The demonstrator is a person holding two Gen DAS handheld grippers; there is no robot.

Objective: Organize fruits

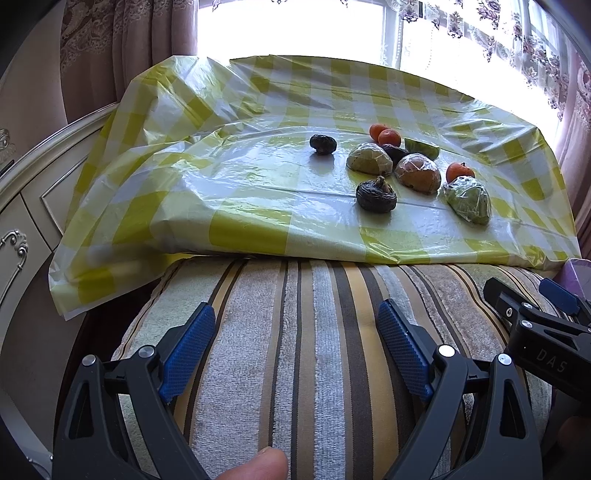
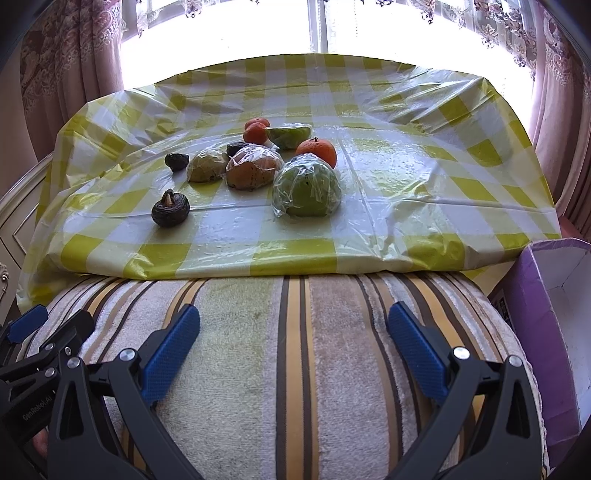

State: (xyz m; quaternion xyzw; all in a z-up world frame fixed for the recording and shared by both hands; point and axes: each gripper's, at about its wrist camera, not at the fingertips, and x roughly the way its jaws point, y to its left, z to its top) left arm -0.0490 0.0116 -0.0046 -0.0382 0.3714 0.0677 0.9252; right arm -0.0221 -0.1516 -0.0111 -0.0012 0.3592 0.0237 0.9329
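1. Left gripper: jaws spread wide, nothing between them, over the striped cushion, short of the counter's near edge.
2. Right gripper: jaws likewise spread and empty, over the same cushion.
3. Fruits lie in a cluster mid-counter on the checked plastic cloth: wrapped green fruit nearest the near edge, wrapped brown fruit just behind it, tangerine beside them.
4. Dark wrinkled fruit sits apart, toward the left edge.
5. Purple box stands off the counter's near right corner.

Bright window behind, floral curtains, carved cream cabinet left
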